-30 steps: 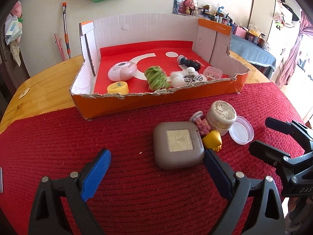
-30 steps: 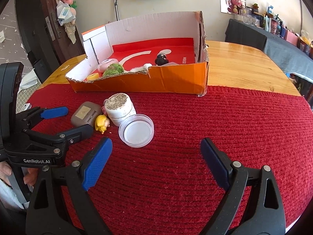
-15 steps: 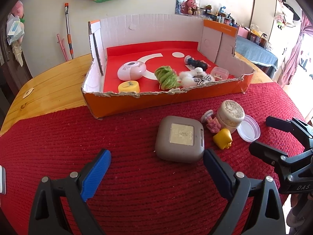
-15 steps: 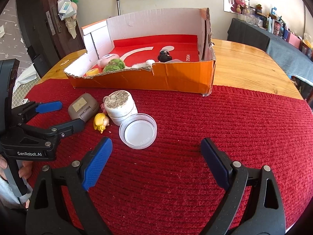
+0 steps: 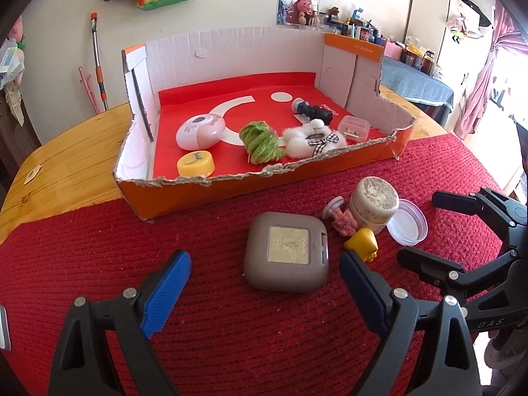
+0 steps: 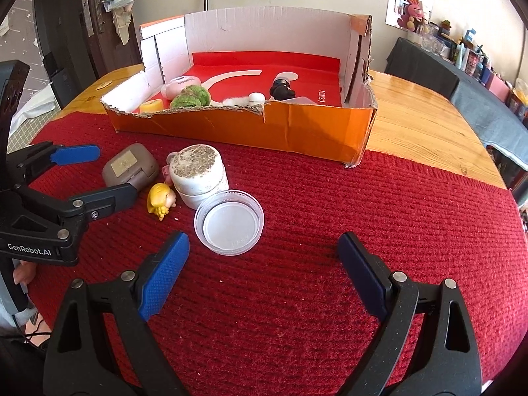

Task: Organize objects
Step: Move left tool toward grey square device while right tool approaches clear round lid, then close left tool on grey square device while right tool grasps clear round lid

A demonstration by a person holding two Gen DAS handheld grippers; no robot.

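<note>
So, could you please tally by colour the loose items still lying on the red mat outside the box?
Grey: 1, the grey case
Yellow: 1, the yellow figurine
Pink: 1, the pink figurine
White: 1, the white jar
Clear: 1, the clear lid
Total: 5

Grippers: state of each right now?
Left gripper: open, empty, grey case ahead between its fingers.
Right gripper: open, empty, near clear lid.

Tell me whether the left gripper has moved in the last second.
Yes, slightly: the left gripper eased forward toward the cardboard box, so the gray case sits a little deeper between its open fingers.
</note>
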